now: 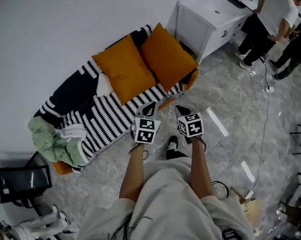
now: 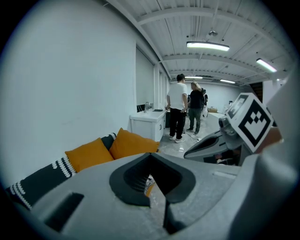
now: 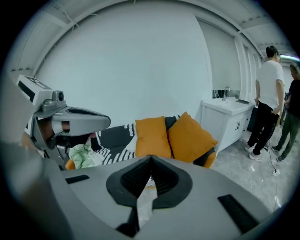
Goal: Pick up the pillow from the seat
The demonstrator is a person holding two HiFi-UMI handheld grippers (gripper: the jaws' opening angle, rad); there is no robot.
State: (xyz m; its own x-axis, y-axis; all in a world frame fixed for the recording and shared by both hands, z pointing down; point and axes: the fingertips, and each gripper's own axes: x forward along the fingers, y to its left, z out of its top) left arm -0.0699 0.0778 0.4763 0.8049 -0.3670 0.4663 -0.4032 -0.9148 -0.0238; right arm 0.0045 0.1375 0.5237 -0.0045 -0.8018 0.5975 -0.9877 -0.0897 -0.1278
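Two orange pillows lean against the back of a sofa covered by a black-and-white striped blanket (image 1: 108,119): the left pillow (image 1: 124,68) (image 2: 89,153) (image 3: 152,136) and the right pillow (image 1: 167,56) (image 2: 132,143) (image 3: 190,138). I hold both grippers side by side over the floor just in front of the sofa's front edge, short of the pillows. My left gripper (image 1: 147,110) (image 2: 151,158) has its jaws together with nothing between them. So does my right gripper (image 1: 181,110) (image 3: 150,160). Each gripper shows in the other's view.
A crumpled green cloth (image 1: 52,141) lies at the sofa's left end. Right of the sofa stands a white sink cabinet (image 1: 206,20), with two people (image 1: 275,12) beside it. A monitor (image 1: 23,179) sits at the lower left. A cable (image 1: 264,117) runs over the marble floor.
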